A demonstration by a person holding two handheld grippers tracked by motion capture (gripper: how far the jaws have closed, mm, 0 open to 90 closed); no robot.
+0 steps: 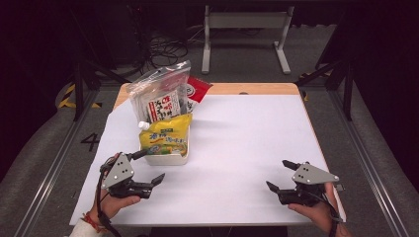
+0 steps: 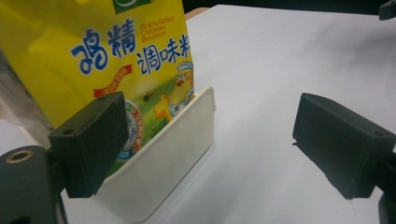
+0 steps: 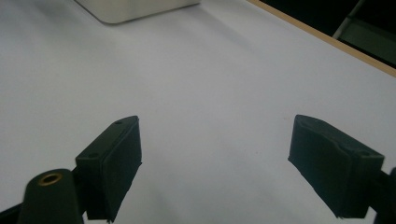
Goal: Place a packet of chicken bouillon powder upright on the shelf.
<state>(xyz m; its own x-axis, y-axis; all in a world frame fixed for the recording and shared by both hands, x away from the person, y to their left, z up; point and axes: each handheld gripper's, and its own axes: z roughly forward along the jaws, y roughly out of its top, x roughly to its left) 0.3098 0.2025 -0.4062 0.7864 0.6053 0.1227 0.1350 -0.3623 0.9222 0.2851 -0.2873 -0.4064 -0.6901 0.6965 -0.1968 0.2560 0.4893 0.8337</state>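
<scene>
The yellow pouch (image 1: 165, 139) of chicken bouillon stands upright at the front of a white tub (image 1: 168, 159), which sits on the left half of the white table (image 1: 247, 148). Behind it in the same tub stand a clear bag (image 1: 159, 96) of packets and, further back, a red packet (image 1: 198, 89), both leaning a little.

The left gripper (image 1: 148, 167) is by far the nearer tool. It lies just in front of the tub's near left corner, jaws spread wide with nothing between them. In the left gripper view one finger (image 2: 91, 142) stands in front of the pouch's printed face, the other over bare table to the right (so the tub's front wall (image 2: 173, 158) falls between the two). The pouch thus lies straight ahead and slightly left of this gripper, its long axis vertical; a grasp would likely need the gripper to rise to the pouch's upper part.

The right gripper (image 1: 277, 175) rests well apart, near the table's front right corner, jaws likewise wide and empty, pointing across bare table toward the tub.
</scene>
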